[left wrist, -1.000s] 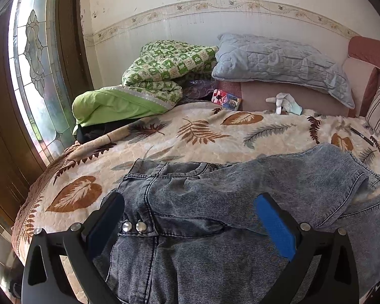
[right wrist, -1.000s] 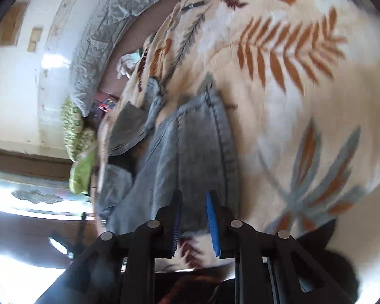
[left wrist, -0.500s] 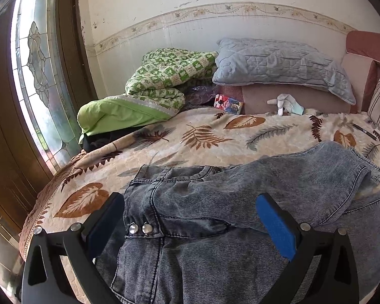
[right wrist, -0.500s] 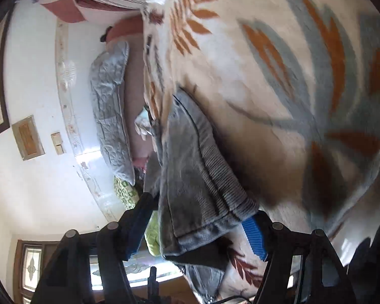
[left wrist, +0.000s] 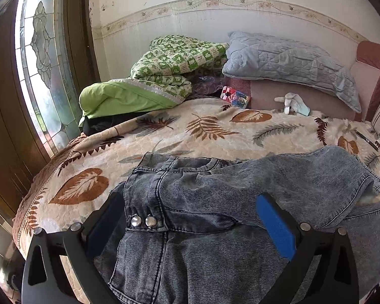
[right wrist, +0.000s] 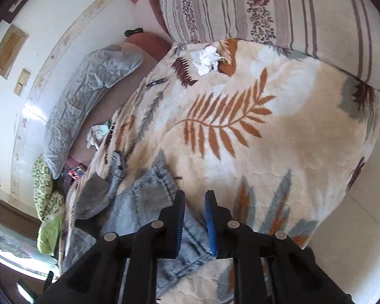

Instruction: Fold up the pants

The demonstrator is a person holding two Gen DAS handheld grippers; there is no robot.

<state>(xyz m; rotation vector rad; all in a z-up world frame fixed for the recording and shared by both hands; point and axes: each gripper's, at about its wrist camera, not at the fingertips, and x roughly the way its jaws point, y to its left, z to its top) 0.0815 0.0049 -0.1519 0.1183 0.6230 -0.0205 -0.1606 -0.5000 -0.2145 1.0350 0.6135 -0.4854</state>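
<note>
While the grey-blue washed denim pants (left wrist: 215,215) lie spread across the bed's cream fleece blanket with brown and grey leaf prints (left wrist: 202,131), the left gripper (left wrist: 190,217) hangs above their waistband with its jaws wide apart, one blue-padded finger on either side of the two metal snap buttons (left wrist: 141,221) and nothing between them. One leg is folded over across the seat, its hem (left wrist: 375,182) lying toward the right of the left wrist view. Seen from the right wrist, the right gripper (right wrist: 193,220) has its jaws drawn narrow over the end of a pant leg (right wrist: 149,202); whether the denim is actually pinched between them I cannot tell. Behind the pants, against the wall, sit a folded green-checked quilt (left wrist: 174,63) and a pale blue quilted pillow (left wrist: 288,63), with a white glove (left wrist: 290,101) just below the pillow. A striped floral cushion (right wrist: 278,10) rests at the blanket's far edge in the right wrist view, and a crumpled white tissue (right wrist: 207,59) lies near it.
</note>
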